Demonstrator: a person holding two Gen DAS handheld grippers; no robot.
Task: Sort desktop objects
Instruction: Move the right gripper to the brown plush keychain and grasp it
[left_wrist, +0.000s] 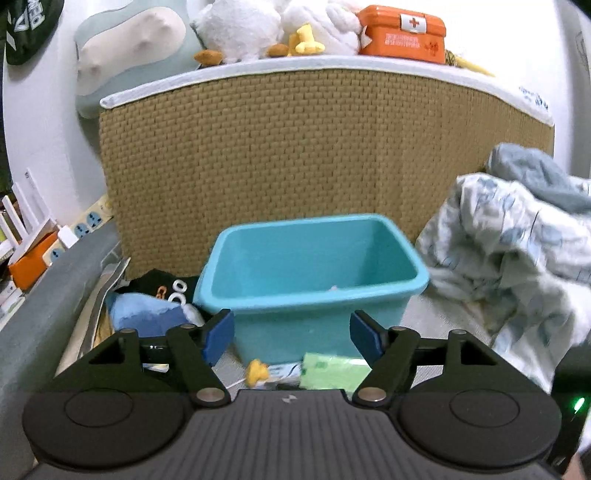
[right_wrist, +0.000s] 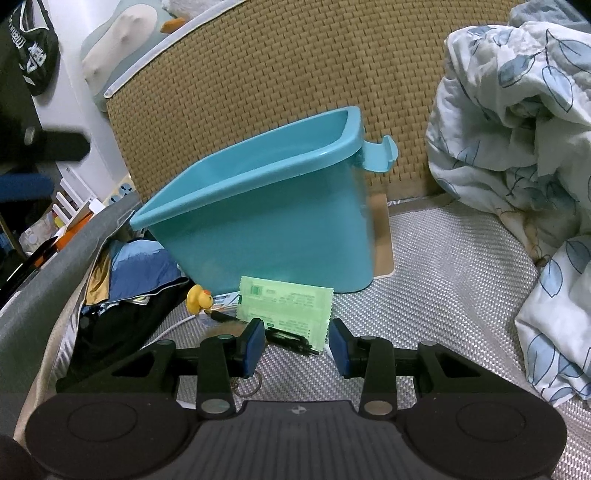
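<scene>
both tongs gape wide and carry nothing. the left tongs (left_wrist: 291, 334) face the teal bin (left_wrist: 314, 258). the right tongs (right_wrist: 297, 345) hover just above a green packet (right_wrist: 286, 304) and black pen (right_wrist: 284, 338), the rubber duck (right_wrist: 198, 297) beside them, before the bin.

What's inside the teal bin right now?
The teal bin looks nearly empty: only a small pale speck lies on its floor. Its near wall hides the front strip of the floor.

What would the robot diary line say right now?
left gripper: open, empty | right gripper: open, over green packet | teal bin: upright | rubber duck: outside bin
</scene>
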